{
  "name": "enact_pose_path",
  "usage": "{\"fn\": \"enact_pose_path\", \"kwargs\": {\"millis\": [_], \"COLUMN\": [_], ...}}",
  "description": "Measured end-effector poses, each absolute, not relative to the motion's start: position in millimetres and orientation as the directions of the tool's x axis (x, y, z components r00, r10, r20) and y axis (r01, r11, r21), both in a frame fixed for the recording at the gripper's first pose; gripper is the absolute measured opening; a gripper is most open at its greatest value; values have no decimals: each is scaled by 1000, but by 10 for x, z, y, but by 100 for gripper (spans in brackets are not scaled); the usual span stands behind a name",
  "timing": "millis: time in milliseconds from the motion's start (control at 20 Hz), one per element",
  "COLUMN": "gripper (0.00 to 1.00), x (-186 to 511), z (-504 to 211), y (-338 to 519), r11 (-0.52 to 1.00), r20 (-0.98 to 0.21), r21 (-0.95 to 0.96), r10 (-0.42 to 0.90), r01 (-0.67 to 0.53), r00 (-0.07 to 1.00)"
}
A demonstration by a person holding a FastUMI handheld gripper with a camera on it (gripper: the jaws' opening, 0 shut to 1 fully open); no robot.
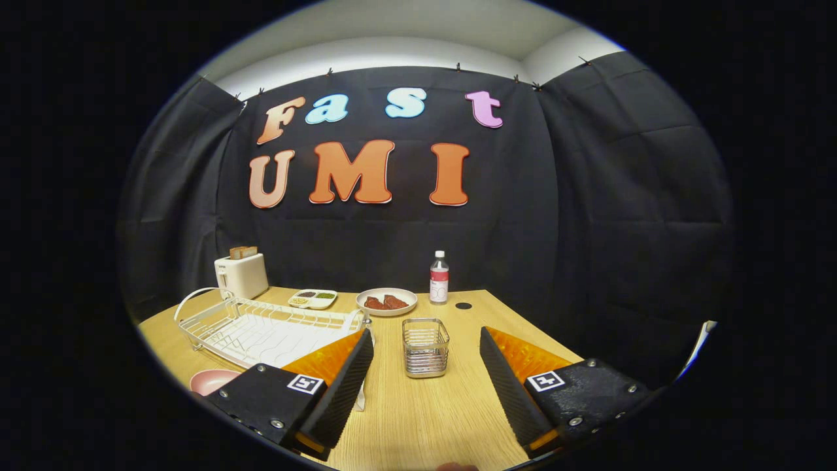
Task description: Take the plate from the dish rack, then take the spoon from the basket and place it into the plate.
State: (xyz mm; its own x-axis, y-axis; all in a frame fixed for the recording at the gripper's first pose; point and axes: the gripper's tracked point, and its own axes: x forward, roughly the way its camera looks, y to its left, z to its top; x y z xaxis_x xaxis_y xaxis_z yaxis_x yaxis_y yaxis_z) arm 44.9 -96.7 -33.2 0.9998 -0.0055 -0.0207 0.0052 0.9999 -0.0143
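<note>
My gripper is open above the wooden table, and nothing sits between its black ridged fingers. Just ahead of them, centred in the gap, stands the small metal wire basket; I cannot make out its contents from here. The white wire dish rack lies to the left, beyond the left finger, with its slots looking bare. A pink plate lies flat on the table in front of the rack, beside the left finger and partly hidden by it.
At the back of the table stand a white toaster with bread, a small divided dish, a white bowl of red food and a plastic bottle. The table's right edge runs close to the right finger.
</note>
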Motion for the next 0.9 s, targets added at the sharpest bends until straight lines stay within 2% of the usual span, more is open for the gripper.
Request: {"fn": "enact_pose_path", "kwargs": {"millis": [900], "gripper": [97], "x": [439], "z": [-382], "y": [-1260], "r11": [998], "r20": [-22], "r21": [-23], "r10": [-51], "r01": [50], "r00": [998]}}
